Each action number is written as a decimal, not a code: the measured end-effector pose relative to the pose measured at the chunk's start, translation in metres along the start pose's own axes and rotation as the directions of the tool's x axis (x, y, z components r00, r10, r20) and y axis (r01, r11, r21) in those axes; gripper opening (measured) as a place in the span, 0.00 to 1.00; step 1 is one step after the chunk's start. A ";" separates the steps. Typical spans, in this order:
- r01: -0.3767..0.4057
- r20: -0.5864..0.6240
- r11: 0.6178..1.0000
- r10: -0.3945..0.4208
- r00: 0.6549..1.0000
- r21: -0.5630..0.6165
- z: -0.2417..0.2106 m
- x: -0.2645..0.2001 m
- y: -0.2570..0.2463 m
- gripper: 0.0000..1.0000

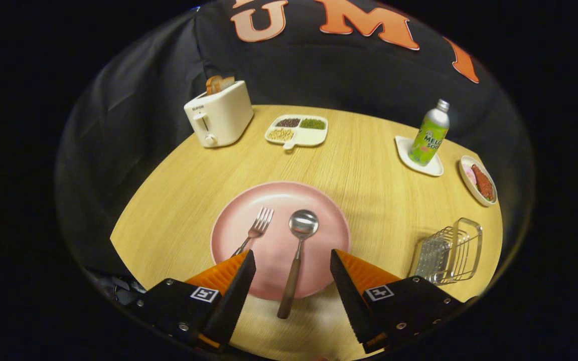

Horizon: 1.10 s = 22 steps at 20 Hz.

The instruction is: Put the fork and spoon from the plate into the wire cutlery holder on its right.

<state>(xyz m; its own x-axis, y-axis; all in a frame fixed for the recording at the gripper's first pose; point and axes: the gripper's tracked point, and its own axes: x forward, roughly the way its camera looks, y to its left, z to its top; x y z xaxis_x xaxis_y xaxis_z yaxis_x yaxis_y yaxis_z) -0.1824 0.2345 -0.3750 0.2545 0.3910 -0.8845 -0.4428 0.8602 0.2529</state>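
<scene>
Two fingers of my gripper spread open, straddling the spoon; left finger hides the fork handle.

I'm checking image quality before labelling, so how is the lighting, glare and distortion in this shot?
In the gripper view, fisheye distortion bends the table edge into a curve; the light is even and warm, with soft shadows; glare glints on the spoon bowl and the wire holder; the plate and fork look sharp; the open gripper frames the spoon handle.
</scene>
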 end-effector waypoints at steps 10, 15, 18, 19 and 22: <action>0.070 -0.191 0.997 -0.071 0.979 -0.012 -0.032 0.036 -0.004 0.61; 0.103 -0.230 0.994 -0.096 0.969 0.019 -0.037 0.041 -0.008 0.23; 0.097 -0.229 0.995 -0.089 0.969 0.027 -0.035 0.040 -0.011 0.12; 0.093 -0.226 0.995 -0.082 0.971 0.039 -0.035 0.038 -0.011 0.11; 0.071 -0.191 0.995 -0.056 0.980 0.072 -0.025 0.030 -0.010 0.07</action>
<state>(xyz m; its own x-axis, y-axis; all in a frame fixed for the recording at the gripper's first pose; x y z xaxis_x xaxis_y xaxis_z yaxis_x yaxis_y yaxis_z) -0.1920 0.2295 -0.4144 0.1104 0.2727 -0.9557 -0.3607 0.9070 0.2172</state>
